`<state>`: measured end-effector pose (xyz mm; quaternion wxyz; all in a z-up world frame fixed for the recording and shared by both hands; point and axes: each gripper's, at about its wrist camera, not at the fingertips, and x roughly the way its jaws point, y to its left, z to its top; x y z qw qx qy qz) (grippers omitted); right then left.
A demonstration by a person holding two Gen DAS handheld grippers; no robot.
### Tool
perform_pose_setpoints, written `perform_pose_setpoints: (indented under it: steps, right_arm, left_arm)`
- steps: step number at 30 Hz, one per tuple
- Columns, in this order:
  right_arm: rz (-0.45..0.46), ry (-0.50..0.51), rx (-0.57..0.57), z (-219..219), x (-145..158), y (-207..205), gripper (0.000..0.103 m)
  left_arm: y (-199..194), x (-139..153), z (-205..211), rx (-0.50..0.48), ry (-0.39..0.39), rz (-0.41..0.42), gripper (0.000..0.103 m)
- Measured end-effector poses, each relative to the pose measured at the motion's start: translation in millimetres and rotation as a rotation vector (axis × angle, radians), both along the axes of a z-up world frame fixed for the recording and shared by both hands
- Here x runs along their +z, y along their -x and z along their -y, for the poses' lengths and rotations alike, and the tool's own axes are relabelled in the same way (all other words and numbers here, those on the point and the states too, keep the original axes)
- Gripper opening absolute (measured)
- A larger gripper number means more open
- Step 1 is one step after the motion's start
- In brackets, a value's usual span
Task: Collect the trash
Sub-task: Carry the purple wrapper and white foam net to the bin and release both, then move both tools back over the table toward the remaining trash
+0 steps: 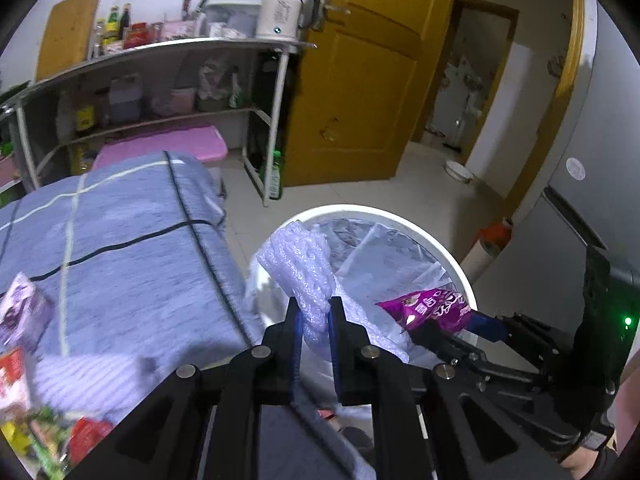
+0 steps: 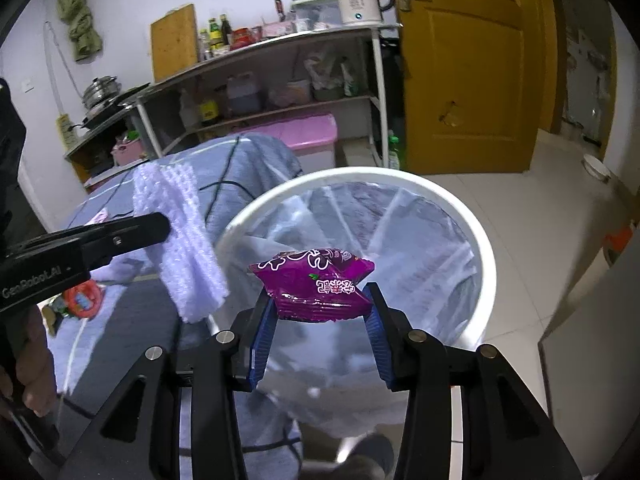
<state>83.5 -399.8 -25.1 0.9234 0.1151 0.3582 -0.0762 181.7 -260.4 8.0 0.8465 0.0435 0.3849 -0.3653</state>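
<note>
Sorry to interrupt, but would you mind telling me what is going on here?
A person is collecting trash with two handheld grippers. The left gripper is shut on a crumpled piece of white foam wrap, and the right gripper is shut on a purple snack packet. Both hang above the white lined trash bin; neither is dropped yet.

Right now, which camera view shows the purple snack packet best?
The right wrist view: the purple snack packet sits central, face-on, between the right gripper fingers above the white bin. The left wrist view shows it only sideways, at the right, partly hidden.
</note>
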Motion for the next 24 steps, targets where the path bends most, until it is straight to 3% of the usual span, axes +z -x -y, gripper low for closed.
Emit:
perform_pose_setpoints:
  steps: [5,8,12,18,24]
  right_arm:
    - [-0.019,-0.022,-0.032,16,-12,-3,0.049]
    - [-0.016,-0.028,-0.044,22,-15,-1,0.057]
    - [-0.012,-0.034,-0.053,24,-14,4,0.057]
    - [0.002,-0.029,-0.063,24,-7,13,0.057]
    - [0.027,-0.019,-0.035,4,6,23,0.057]
  left_arm:
    - [-9,-13,23,-0.038,-0.027,-0.015,0.018]
    - [-10,-18,24,-0.032,-0.029,-0.019,0.028]
    - [-12,-20,22,-0.027,-0.013,-0.038,0.042]
    - [-3,-10,5,-0.012,0.026,-0.034,0.043]
    - [23,6,-23,0.022,0.041,0.031,0.043]
